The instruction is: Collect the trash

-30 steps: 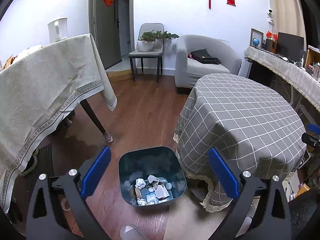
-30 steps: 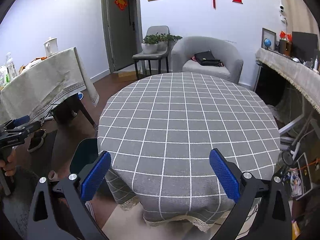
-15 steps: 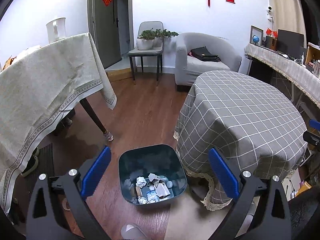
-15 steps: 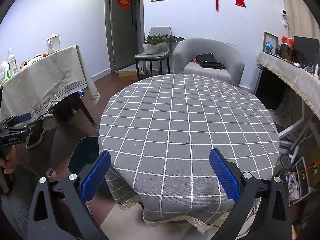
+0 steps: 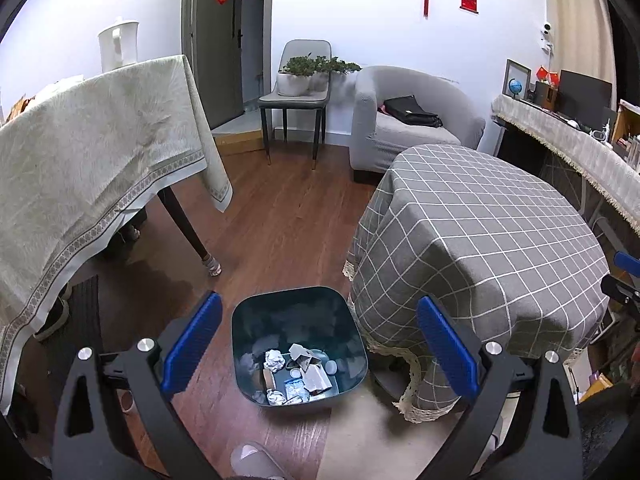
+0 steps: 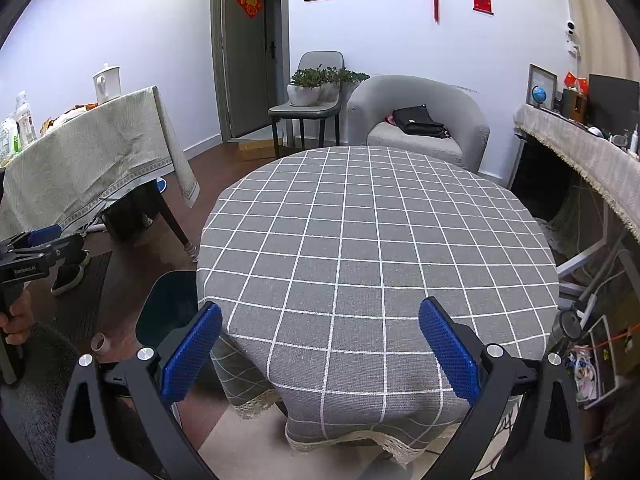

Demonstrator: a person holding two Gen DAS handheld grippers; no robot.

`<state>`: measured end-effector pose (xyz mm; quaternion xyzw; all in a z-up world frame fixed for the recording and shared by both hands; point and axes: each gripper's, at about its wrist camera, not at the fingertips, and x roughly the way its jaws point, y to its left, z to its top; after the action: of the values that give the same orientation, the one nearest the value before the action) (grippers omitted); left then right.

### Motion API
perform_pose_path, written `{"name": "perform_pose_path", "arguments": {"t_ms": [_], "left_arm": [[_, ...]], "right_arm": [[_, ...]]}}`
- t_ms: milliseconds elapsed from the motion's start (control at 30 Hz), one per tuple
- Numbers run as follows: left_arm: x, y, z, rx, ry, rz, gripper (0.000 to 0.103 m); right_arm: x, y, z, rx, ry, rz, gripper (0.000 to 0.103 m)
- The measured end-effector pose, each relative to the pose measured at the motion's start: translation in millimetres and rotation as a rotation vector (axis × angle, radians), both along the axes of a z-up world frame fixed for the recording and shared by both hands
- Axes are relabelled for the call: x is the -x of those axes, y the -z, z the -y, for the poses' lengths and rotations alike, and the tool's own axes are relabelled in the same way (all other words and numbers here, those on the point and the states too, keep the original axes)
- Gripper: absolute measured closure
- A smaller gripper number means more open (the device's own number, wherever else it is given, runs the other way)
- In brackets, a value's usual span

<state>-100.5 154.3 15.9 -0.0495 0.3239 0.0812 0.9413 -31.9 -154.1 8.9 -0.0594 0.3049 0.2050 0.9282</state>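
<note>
The left gripper (image 5: 318, 338) hung over the trash bin (image 5: 244, 332), jaws wide and holding nothing; crumpled trash (image 5: 294, 376) lay on the bin's bottom. The bin stood on the floor (image 5: 276, 232) beside the checked tabletop's (image 6: 376, 248) left edge; the right gripper (image 6: 320, 342) hovered above that tabletop's near edge, jaws wide, empty.

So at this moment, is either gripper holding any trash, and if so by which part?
Nothing is held. The left gripper is open above the trash bin, and the right gripper is open over the checked tablecloth, with nothing between the fingers of either.
</note>
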Motion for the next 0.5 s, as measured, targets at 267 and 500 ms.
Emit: {"name": "perform_pose_path", "arguments": {"t_ms": [267,500], "left_arm": [[-0.9,-0.2,-0.2,0.002,0.0,-0.001,0.004],[-1.0,-0.3,0.0,0.002,0.0,-0.001,0.004]], "right_arm": [[-1.1,0.8,-0.3,0.005,-0.002,-0.006,0.003],[-2.6,0.4,-1.8,0.006,-0.002,-0.008,0.003]]}}
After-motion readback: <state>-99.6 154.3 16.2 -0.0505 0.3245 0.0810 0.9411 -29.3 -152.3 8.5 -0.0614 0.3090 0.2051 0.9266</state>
